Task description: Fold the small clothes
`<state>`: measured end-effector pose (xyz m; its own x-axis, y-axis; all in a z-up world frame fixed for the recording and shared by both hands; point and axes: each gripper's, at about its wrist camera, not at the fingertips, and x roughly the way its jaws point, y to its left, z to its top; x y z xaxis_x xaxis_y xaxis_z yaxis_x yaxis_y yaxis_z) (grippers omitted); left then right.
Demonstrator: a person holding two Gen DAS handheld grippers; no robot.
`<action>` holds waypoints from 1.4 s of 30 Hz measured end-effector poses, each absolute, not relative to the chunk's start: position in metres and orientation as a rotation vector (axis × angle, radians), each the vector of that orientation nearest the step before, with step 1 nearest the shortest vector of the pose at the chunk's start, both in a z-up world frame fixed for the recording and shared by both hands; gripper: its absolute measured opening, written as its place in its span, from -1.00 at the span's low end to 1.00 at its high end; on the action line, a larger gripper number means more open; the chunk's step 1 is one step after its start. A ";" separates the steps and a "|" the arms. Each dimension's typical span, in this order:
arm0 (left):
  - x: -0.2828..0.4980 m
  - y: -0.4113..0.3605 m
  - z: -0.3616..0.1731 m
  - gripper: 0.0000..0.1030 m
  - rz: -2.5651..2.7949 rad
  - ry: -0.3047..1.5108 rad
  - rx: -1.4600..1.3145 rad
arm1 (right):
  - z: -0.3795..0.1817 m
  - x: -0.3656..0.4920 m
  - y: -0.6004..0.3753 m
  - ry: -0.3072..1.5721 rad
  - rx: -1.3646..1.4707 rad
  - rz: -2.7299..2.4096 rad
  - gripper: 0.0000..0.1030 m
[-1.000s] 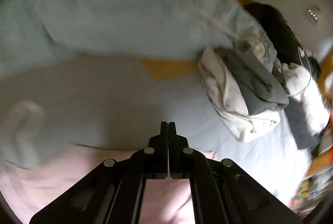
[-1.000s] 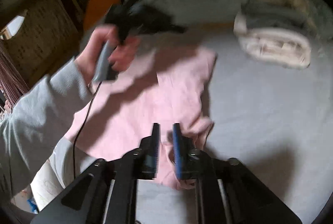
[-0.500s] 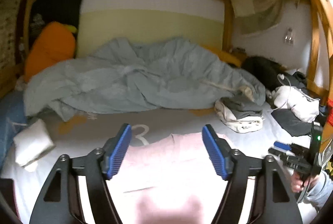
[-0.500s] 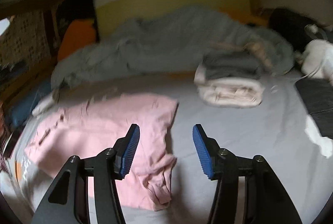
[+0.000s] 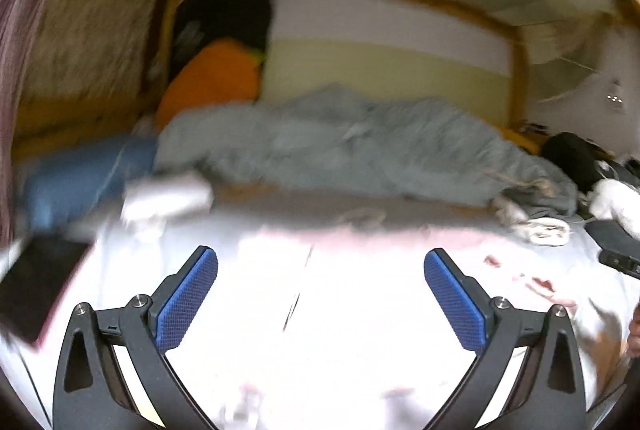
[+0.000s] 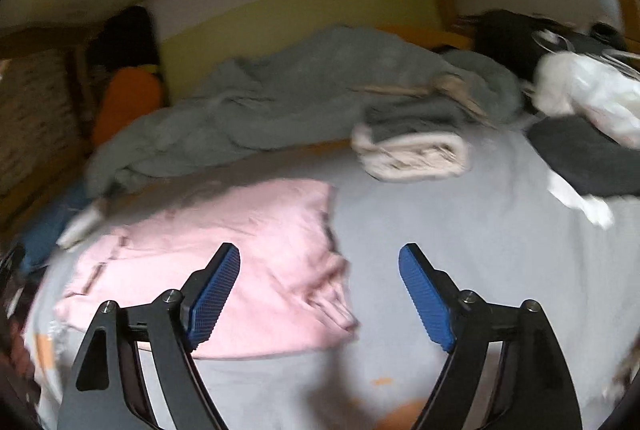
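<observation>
Grey bedsheet (image 6: 460,242) covers the bed on which everything lies. Nearest the right gripper (image 6: 319,294), a pink garment (image 6: 224,262) is spread flat on the sheet, roughly rectangular, with a rumpled, bunched edge at its near right corner; it sits left of centre in the right wrist view, partly behind the left blue pad. In the left wrist view the same garment is washed out to near white under the left gripper (image 5: 321,294). Both grippers' jaws stand wide apart with nothing between them, and both have just been opening: a second ago the left jaws were pressed shut and the right jaws were narrow over the garment's bunched corner. A hand that reached over the pink cloth then is gone from the right view. Farther back lies a folded stack of cream and grey clothes (image 6: 412,146), then a crumpled grey-blue duvet (image 6: 280,98), an orange cushion (image 6: 128,98) and the striped headboard (image 6: 304,2).
</observation>
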<state>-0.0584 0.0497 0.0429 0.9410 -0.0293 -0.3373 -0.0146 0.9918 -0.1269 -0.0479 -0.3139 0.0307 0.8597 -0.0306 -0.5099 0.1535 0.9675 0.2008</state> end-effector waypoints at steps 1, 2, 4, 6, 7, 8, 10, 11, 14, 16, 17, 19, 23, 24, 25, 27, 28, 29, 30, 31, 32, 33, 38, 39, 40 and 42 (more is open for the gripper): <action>-0.060 0.056 0.033 0.83 0.010 0.383 -0.162 | 0.024 -0.047 -0.316 0.550 0.257 -0.092 0.61; -0.057 0.063 0.019 0.63 0.041 0.454 -0.195 | 0.018 -0.045 -0.318 0.585 0.279 -0.086 0.61; -0.045 0.076 -0.009 0.15 0.040 0.613 -0.285 | 0.006 -0.039 -0.322 0.646 0.335 -0.068 0.61; -0.041 0.086 -0.033 0.01 0.015 0.708 -0.402 | -0.008 -0.032 -0.325 0.714 0.378 -0.032 0.56; -0.043 0.089 -0.040 0.01 0.023 0.718 -0.432 | -0.016 -0.029 -0.325 0.746 0.400 -0.023 0.50; -0.044 0.093 -0.045 0.01 0.030 0.725 -0.467 | -0.021 -0.027 -0.327 0.770 0.431 -0.014 0.42; -0.045 0.097 -0.048 0.02 0.021 0.722 -0.521 | -0.032 -0.024 -0.331 0.802 0.508 0.027 0.41; -0.044 0.099 -0.049 0.02 0.016 0.723 -0.543 | -0.038 -0.023 -0.332 0.821 0.543 0.042 0.38; -0.047 0.103 -0.050 0.02 0.020 0.731 -0.594 | -0.050 -0.022 -0.335 0.844 0.610 0.046 0.35; -0.049 0.105 -0.046 0.02 0.064 0.754 -0.618 | -0.050 -0.020 -0.335 0.845 0.620 0.050 0.35; -0.050 0.104 -0.042 0.06 0.083 0.763 -0.617 | -0.052 -0.018 -0.335 0.846 0.631 0.056 0.36; -0.050 0.107 -0.041 0.13 0.091 0.769 -0.621 | -0.053 -0.013 -0.336 0.839 0.655 0.063 0.36; -0.030 0.112 -0.046 0.11 0.118 0.771 -0.612 | -0.054 -0.003 -0.335 0.835 0.638 0.069 0.19; -0.026 0.113 -0.045 0.09 0.126 0.757 -0.591 | -0.055 -0.001 -0.336 0.834 0.642 0.072 0.19; -0.020 0.113 -0.046 0.04 0.133 0.756 -0.564 | -0.055 0.000 -0.338 0.830 0.651 0.075 0.19; -0.017 0.114 -0.045 -0.50 0.146 0.754 -0.547 | -0.056 0.000 -0.342 0.813 0.691 0.059 -0.18; -0.017 0.116 -0.045 -0.75 0.121 0.749 -0.564 | -0.057 0.001 -0.343 0.813 0.699 0.045 -0.38; -0.016 0.117 -0.047 -0.81 0.076 0.755 -0.587 | -0.060 0.001 -0.345 0.818 0.707 0.029 -0.81; -0.018 0.118 -0.048 -0.82 0.083 0.749 -0.588 | -0.062 0.001 -0.347 0.824 0.727 0.034 -0.82; -0.020 0.118 -0.046 -0.83 0.089 0.736 -0.584 | -0.063 -0.001 -0.351 0.816 0.761 0.048 -0.83; -0.025 0.118 -0.044 -0.83 0.081 0.719 -0.584 | -0.061 -0.003 -0.353 0.803 0.774 0.054 -0.84; -0.031 0.119 -0.039 -0.84 0.077 0.696 -0.586 | -0.057 -0.007 -0.354 0.787 0.769 0.058 -0.85; -0.061 0.122 -0.008 -0.83 0.041 0.655 -0.603 | -0.015 -0.037 -0.341 0.719 0.658 0.042 -0.86; -0.066 0.123 -0.003 -0.83 0.041 0.647 -0.603 | -0.010 -0.047 -0.338 0.718 0.647 0.037 -0.86; -0.075 0.126 0.003 -0.83 0.043 0.639 -0.613 | -0.007 -0.051 -0.337 0.724 0.643 0.030 -0.86; -0.088 0.133 0.010 -0.83 0.044 0.637 -0.646 | -0.008 -0.064 -0.339 0.751 0.671 0.021 -0.86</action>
<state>-0.0878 0.1327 0.0102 0.8095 -0.1542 -0.5664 -0.2303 0.8041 -0.5480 -0.0639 -0.3386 -0.0084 0.7411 0.2489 -0.6235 0.2137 0.7929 0.5706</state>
